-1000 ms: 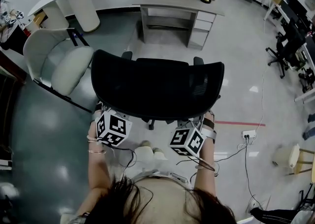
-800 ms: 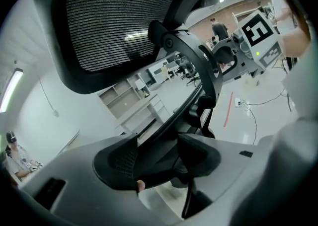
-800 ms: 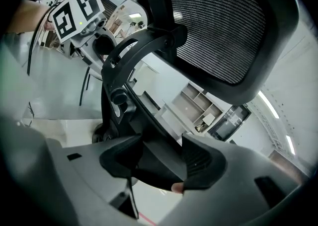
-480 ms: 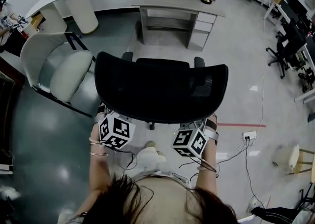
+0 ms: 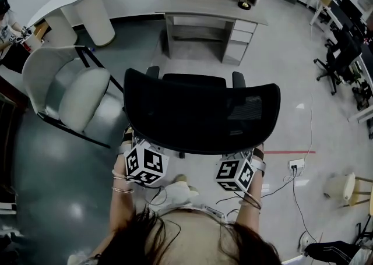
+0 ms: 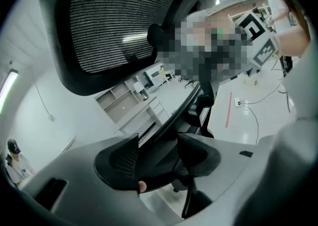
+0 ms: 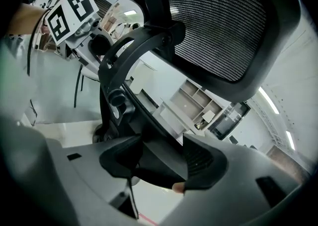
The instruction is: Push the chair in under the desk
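Pale office floor [image 5: 291, 77], with one grey desk [image 5: 210, 6] dead ahead, well apart. One black chair [image 5: 201, 112] between desk and tongs, backrest broadside, seat facing the desk. Two tongs, equally near: left gripper [image 6: 158, 144] and right gripper [image 7: 161, 146], each seemingly clamped on the backrest frame. Calls for a straight push forward.

Chair [image 5: 201, 109] base mostly hidden under backrest; desk [image 5: 210, 6] hutch cut off by top edge.
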{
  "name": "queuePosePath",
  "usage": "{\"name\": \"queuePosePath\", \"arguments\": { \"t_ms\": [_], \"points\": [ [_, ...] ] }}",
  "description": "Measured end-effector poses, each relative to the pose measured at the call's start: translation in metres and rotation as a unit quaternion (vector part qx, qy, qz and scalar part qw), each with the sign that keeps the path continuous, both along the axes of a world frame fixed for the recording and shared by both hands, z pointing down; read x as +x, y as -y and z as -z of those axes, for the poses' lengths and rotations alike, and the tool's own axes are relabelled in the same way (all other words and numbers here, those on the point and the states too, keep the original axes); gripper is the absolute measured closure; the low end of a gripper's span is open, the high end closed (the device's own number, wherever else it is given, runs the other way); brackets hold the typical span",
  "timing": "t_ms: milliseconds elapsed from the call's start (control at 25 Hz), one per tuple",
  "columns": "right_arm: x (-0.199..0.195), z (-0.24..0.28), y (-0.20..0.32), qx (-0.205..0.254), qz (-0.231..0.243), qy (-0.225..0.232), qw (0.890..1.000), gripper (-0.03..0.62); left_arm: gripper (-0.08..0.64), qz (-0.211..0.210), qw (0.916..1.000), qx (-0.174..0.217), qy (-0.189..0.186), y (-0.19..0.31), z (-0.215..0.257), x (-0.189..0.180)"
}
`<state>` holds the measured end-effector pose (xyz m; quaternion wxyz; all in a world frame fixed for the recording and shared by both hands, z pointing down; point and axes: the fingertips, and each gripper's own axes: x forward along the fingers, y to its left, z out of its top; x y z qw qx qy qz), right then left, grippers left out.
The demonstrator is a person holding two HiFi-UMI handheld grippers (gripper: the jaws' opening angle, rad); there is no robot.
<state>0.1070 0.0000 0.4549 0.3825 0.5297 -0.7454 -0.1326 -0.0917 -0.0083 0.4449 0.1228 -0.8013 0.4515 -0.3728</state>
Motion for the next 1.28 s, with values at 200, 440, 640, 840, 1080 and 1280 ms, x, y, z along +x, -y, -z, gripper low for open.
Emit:
{"name": "queuePosePath", "arguments": {
  "t_ms": [200,440,640,840,1080,1280],
  "points": [
    [-0.001,0.000,0.014,-0.005,-0.007,0.001,1.000,0.353,0.319,-0.006,1.0000,0.000,0.005,0.014,0.000,-0.001],
    [0.002,-0.001,0.019,0.001,-0.009,0.009,1.000,0.351,0.319,-0.021,0.9997,0.004,0.008,0.020,-0.001,0.001],
    [0.000,0.000,0.032,-0.001,-0.019,0.011,1.000,0.351,0.319,-0.031,0.9993,0.017,0.007,0.033,0.001,-0.001],
    [0.000,-0.001,0.032,-0.001,-0.024,0.014,1.000,0.351,0.319,-0.036,0.9991,0.022,0.009,0.033,0.001,0.000],
    [-0.001,0.001,0.044,-0.009,-0.029,0.015,0.999,0.351,0.319,-0.034,0.9991,0.023,0.005,0.046,0.002,-0.001],
    [-0.002,0.000,0.059,-0.002,-0.027,0.015,1.000,0.351,0.319,-0.026,0.9994,0.022,0.005,0.061,0.000,-0.002]
  ]
}}
